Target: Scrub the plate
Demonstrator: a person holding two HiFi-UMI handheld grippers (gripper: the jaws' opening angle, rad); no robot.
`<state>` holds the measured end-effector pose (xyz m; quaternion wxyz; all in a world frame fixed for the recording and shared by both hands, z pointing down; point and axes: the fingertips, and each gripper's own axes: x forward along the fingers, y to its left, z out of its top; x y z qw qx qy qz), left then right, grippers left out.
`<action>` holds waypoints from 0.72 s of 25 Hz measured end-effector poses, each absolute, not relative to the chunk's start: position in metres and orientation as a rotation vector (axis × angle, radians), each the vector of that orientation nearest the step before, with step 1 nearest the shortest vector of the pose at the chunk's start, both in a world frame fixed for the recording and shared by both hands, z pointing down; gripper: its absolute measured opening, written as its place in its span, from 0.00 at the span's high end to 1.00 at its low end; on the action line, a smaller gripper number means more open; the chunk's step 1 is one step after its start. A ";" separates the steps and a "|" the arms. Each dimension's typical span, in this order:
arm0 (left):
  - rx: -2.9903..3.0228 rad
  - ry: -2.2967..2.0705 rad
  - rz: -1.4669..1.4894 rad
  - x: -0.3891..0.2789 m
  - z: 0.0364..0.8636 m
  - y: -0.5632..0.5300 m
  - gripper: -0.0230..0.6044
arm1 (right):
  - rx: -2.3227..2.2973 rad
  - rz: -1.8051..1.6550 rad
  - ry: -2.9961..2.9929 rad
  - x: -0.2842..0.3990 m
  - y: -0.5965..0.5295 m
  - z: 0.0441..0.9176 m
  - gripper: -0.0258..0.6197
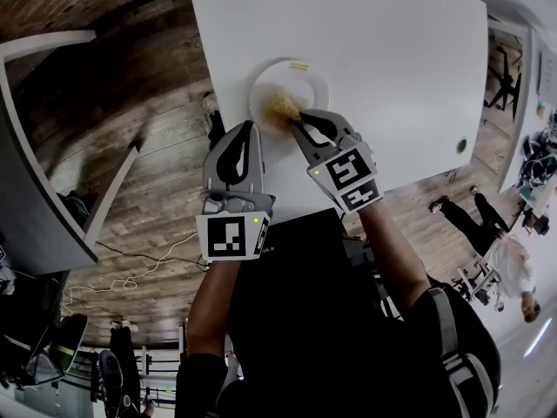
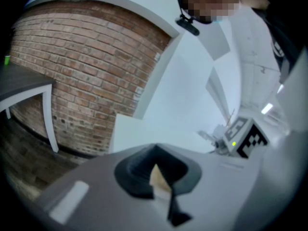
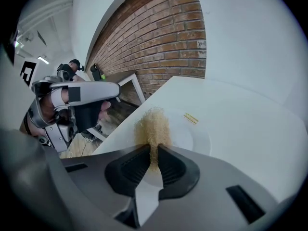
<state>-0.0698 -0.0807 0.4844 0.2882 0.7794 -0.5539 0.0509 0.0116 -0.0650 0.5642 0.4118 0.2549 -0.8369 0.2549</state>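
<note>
Two grippers over white table (image 1: 392, 59). Right gripper (image 3: 155, 153) jaws clamped on tan scrubber (image 3: 153, 126), which is pressed on white plate (image 3: 204, 131) just ahead. Left gripper (image 1: 252, 127) jaws together, empty, just left of plate.

The right gripper (image 1: 296, 118) and its tan scouring pad (image 1: 280, 104) hide the near rim of the round white plate (image 1: 315, 84); its yellow label (image 1: 298, 65) is too small to read.
</note>
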 end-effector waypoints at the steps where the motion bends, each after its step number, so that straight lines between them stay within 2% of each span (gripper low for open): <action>1: 2.080 -1.479 0.137 -0.070 0.485 -0.080 0.96 | 0.648 0.642 -2.104 0.014 -0.066 0.564 0.89; 18: 2.090 -1.476 0.132 -0.066 0.480 -0.073 0.96 | 0.797 0.624 -2.074 0.049 -0.094 0.558 0.89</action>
